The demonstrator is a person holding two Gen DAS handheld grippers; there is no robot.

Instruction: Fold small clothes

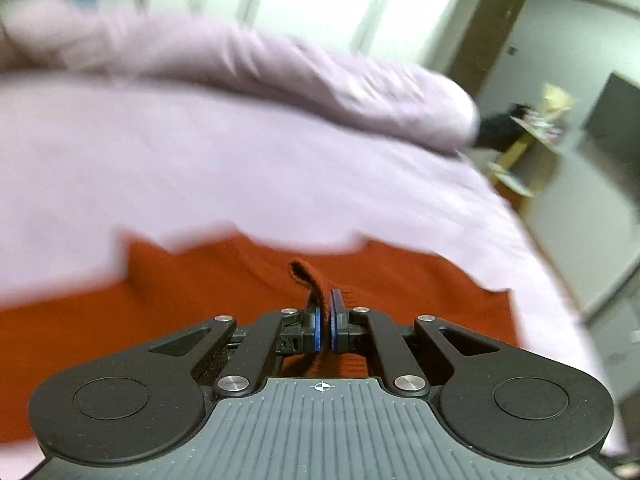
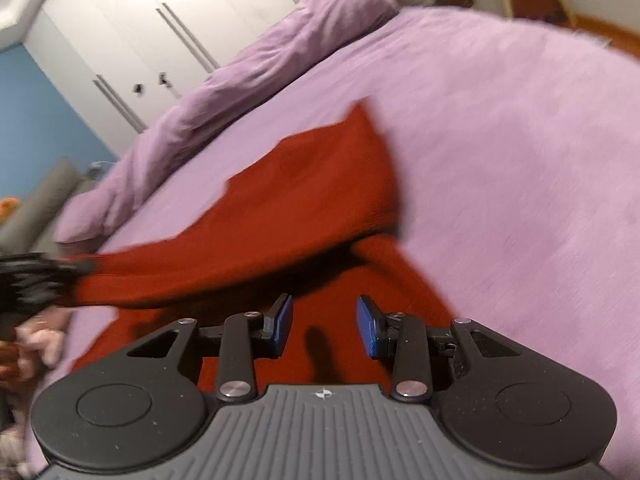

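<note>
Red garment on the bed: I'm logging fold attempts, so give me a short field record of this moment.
garment: red knit garment, spread on the bed
surface: lilac bedcover
left gripper: shut on a pinched-up edge of the garment
right gripper: jaws apart over the garment, nothing between the pads
lifted part: one side raised and pulled toward the left gripper, seen at the left edge of the right wrist view
background: white wardrobe doors
image quality: motion blur in both views

bed [image 2: 520, 160] lilac cover | rolled lilac duvet [image 2: 248, 80] along far side | white wardrobe [image 2: 160, 12] behind | blue wall [image 2: 44, 120] | wooden shelf unit [image 1: 520, 148] beyond bed
</note>
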